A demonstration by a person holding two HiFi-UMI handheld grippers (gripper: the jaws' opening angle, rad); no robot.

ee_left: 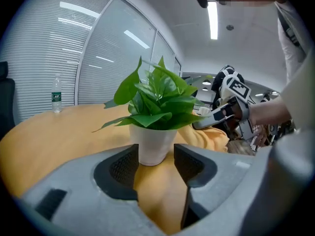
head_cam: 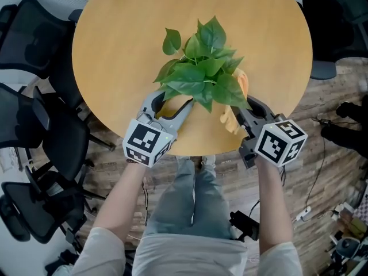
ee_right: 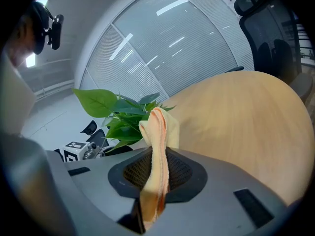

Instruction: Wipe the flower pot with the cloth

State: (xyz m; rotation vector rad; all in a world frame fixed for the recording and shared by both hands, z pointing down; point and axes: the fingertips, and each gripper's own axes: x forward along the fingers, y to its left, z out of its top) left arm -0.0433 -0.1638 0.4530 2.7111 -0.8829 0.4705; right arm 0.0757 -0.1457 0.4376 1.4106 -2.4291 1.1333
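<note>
Qty: 1 flower pot (ee_left: 152, 149), 1 cloth (ee_right: 157, 132), 1 bottle (ee_left: 56, 96).

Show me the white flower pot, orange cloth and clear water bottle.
white flower pot (ee_left: 153, 149), left gripper view, front wall.
orange cloth (ee_right: 158, 129), right gripper view, upper fold.
clear water bottle (ee_left: 56, 96), left gripper view, label.

Office meeting room, round wooden table (head_cam: 115, 56), black swivel chairs (head_cam: 52, 142), glass partition with blinds (ee_left: 49, 58), ceiling strip light (ee_left: 212, 21)
</note>
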